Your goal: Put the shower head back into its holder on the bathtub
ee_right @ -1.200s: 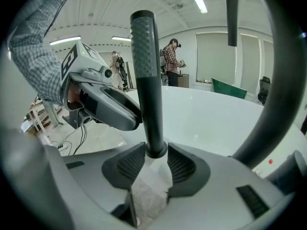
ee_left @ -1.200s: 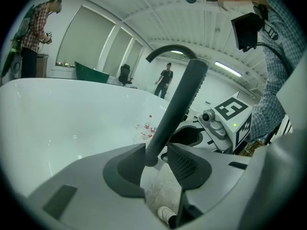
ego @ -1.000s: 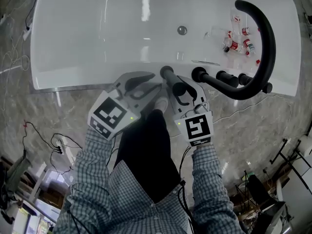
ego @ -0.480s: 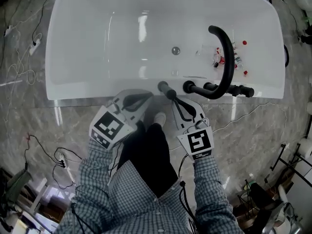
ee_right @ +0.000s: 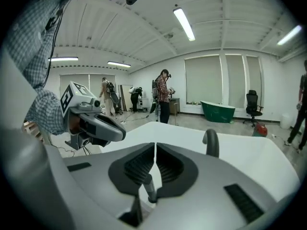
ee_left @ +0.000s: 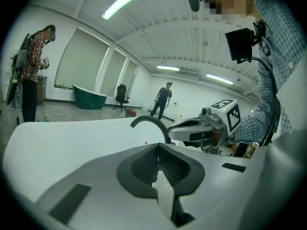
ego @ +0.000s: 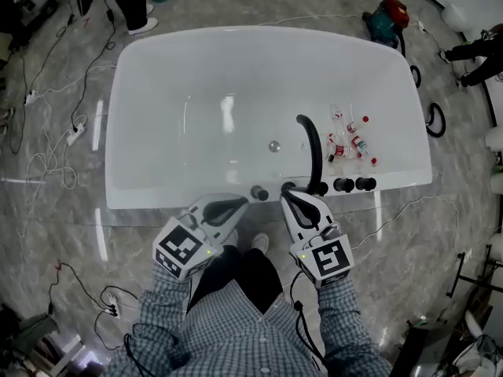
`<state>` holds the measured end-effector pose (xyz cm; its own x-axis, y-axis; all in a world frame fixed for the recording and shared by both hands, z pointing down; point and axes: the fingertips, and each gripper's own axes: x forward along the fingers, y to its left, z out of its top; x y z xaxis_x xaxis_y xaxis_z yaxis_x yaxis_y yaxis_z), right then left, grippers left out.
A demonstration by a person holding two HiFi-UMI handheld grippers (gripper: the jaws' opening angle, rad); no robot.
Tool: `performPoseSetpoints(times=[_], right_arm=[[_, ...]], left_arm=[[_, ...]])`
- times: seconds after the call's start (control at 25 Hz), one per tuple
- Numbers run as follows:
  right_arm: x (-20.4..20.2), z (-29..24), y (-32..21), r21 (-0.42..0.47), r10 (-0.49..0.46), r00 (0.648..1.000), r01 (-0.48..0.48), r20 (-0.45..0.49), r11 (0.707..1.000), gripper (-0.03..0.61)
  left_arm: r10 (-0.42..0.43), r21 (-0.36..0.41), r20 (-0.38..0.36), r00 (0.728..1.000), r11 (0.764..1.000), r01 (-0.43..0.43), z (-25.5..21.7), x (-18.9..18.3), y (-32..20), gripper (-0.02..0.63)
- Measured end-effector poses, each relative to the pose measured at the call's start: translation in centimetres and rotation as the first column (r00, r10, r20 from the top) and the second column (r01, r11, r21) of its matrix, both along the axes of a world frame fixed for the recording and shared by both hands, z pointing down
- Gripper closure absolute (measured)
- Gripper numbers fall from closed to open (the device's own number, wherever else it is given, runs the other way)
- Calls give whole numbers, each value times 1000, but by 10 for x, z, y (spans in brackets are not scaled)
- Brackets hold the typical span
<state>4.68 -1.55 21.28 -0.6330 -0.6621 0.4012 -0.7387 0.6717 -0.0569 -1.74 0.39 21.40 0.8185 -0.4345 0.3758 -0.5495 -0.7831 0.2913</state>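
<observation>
Looking down on a big white bathtub [ego: 157, 77] on a grey stone floor. Seeing a black curved tap [ego: 313, 148] rising from the near rim and bending over the inside of the tub.

Holding the left gripper [ego: 242, 202] and the right gripper [ego: 289, 197] side by side above that near rim, both pointing ahead and a bit down. Pressing the left one's jaws together on nothing at all. Pressing the right one's jaws together too, pinching nothing.

Finding the shower head [ego: 259, 193] on the rim, just left of the tap's foot, showing from above as a small black round end. Judging it to be standing in its holder already, long side pointing up. Placing it ahead of and below both claws, between their tips, a little nearer the left one.

Spotting a thin dark stick [ee_right: 149, 188] low in the gap behind the right jaws, likely that same handle down below, not touched. Guessing at no more grabbing being needed, only drawing the claws away without bumping it.
</observation>
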Motion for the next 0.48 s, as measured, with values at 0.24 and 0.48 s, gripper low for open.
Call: performPoseSetpoints(times=[0.24, 0.48], right_arm=[[4, -83, 3, 63, 55, 997, -59, 61, 996, 554], [-2, -148, 15, 246, 25, 998, -40, 65, 968, 554]], left_arm=[[53, 60, -19, 998, 997, -52, -63, 10, 23, 603], [75, 139, -36, 997, 988, -70, -110, 22, 30, 603]])
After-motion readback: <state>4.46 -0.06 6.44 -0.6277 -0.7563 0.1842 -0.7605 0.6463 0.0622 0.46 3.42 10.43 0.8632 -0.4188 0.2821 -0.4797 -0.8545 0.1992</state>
